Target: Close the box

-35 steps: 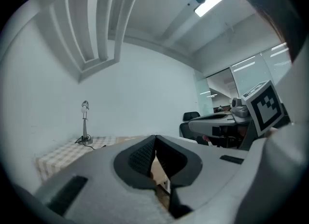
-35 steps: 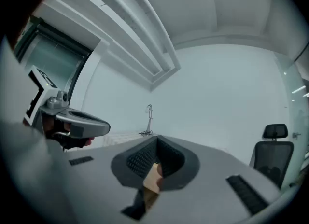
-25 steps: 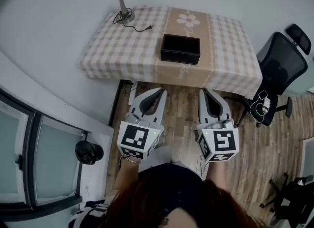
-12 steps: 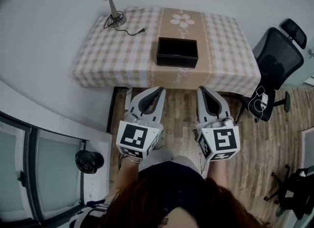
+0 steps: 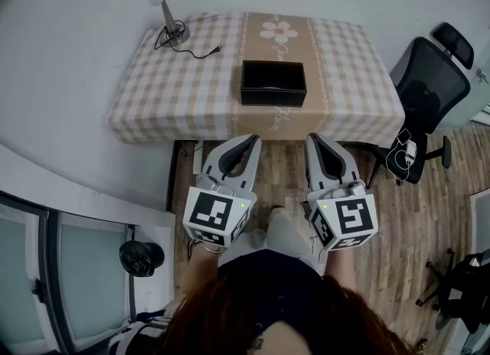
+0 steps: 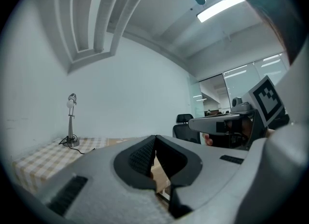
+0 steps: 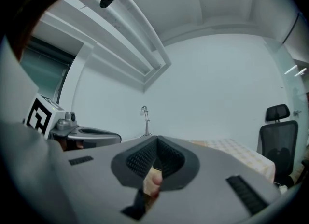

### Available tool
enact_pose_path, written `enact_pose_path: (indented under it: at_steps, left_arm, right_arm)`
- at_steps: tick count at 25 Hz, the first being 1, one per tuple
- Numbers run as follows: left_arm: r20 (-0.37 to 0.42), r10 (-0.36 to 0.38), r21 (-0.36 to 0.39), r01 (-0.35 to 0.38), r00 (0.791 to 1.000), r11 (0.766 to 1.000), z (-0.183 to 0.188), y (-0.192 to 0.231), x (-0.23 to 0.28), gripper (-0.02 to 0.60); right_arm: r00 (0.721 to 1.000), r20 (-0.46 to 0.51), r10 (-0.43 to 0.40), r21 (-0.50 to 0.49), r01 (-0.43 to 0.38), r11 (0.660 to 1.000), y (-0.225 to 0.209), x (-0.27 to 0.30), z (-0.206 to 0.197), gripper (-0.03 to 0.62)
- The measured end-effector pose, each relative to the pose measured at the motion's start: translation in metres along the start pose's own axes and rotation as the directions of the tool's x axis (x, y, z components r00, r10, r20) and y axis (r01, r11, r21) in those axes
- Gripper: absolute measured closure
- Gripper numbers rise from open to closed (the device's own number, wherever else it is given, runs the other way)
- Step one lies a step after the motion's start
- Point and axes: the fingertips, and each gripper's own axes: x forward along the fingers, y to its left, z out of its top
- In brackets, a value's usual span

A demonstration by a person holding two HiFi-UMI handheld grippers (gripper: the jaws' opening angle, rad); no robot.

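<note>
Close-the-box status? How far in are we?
Done: nothing yet. The black box sits open on the checked table. In hand: nothing. The left hand-held gripper and right hand-held gripper are both shut and empty, held over the floor short of the table. Left: reach the box and close it.

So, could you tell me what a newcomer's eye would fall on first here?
The left gripper and right gripper are held side by side low in the head view, jaws together and empty. Beyond them a black box sits open on the checked table, with a desk lamp at its far left corner.
</note>
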Motion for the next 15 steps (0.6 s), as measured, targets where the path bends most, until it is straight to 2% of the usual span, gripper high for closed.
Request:
enact_pose_path:
  at_steps: [11,15]
  left_arm:
    - [-0.007,-0.004,0.002,0.004,1.000,1.000,-0.002,0.014,0.025,0.554]
    - [-0.015,0.004,0.003,-0.004,1.000,1.000,-0.003,0.023,0.037,0.554]
  right_arm:
    - [1.000,-0.004,0.009,-0.005,-0.009,1.000,-0.014,0.023,-0.001,0.577]
    - [0.999,-0.037,0.004,0.007,-0.004,1.000,-0.021,0.035,-0.004,0.577]
